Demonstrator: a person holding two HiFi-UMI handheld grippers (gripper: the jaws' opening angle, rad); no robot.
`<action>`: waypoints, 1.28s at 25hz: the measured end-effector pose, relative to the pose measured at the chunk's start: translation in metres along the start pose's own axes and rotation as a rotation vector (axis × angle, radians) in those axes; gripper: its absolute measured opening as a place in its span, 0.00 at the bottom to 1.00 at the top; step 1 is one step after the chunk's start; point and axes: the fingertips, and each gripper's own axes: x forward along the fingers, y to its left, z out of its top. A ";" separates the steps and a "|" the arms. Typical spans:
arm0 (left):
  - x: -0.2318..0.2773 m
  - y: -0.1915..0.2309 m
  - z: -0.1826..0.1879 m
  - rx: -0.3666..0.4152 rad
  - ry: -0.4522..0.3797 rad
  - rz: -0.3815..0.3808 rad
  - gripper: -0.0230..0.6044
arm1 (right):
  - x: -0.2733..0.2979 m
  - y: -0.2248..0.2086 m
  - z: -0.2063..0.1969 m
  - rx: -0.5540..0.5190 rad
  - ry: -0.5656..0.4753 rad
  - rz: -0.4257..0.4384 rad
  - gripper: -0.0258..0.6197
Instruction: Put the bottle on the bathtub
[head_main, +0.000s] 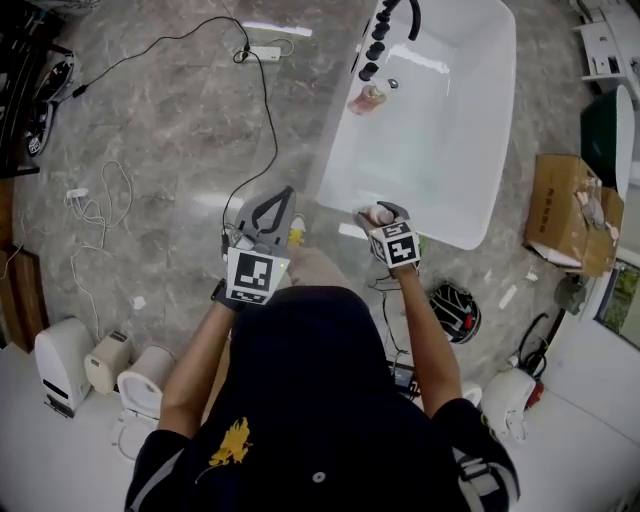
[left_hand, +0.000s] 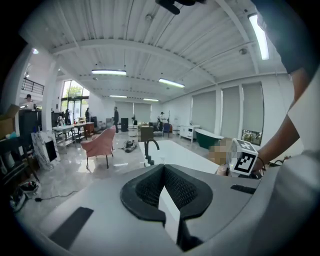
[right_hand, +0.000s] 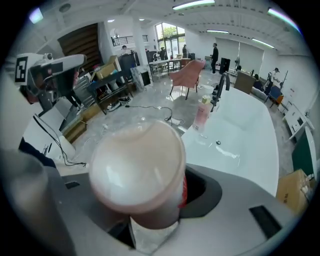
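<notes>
My right gripper (head_main: 384, 216) is shut on a pale pink bottle (head_main: 379, 212), held just short of the near end of the white bathtub (head_main: 445, 160). In the right gripper view the bottle (right_hand: 137, 170) fills the space between the jaws, its rounded end toward the camera, and the bathtub (right_hand: 250, 145) lies ahead. A second pink bottle (head_main: 368, 99) stands on the tub's left rim beside the black faucet (head_main: 388, 25). My left gripper (head_main: 284, 196) hangs over the marble floor left of the tub, shut, with nothing between its jaws (left_hand: 167, 200).
Black cables (head_main: 262, 85) trail over the floor left of the tub. A cardboard box (head_main: 570, 210) and a dark green tub (head_main: 610, 135) stand to the right. A helmet (head_main: 455, 310) lies by my right arm. White fixtures (head_main: 60, 365) stand at lower left.
</notes>
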 end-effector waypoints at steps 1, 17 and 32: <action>0.005 0.003 -0.009 -0.022 0.004 0.003 0.07 | 0.010 -0.004 0.006 -0.005 -0.009 0.000 0.38; 0.029 -0.003 -0.062 -0.145 0.049 0.019 0.07 | 0.171 -0.076 0.080 -0.022 -0.124 -0.085 0.38; 0.037 -0.007 -0.059 -0.187 0.066 0.017 0.07 | 0.196 -0.085 0.062 0.108 -0.097 -0.010 0.75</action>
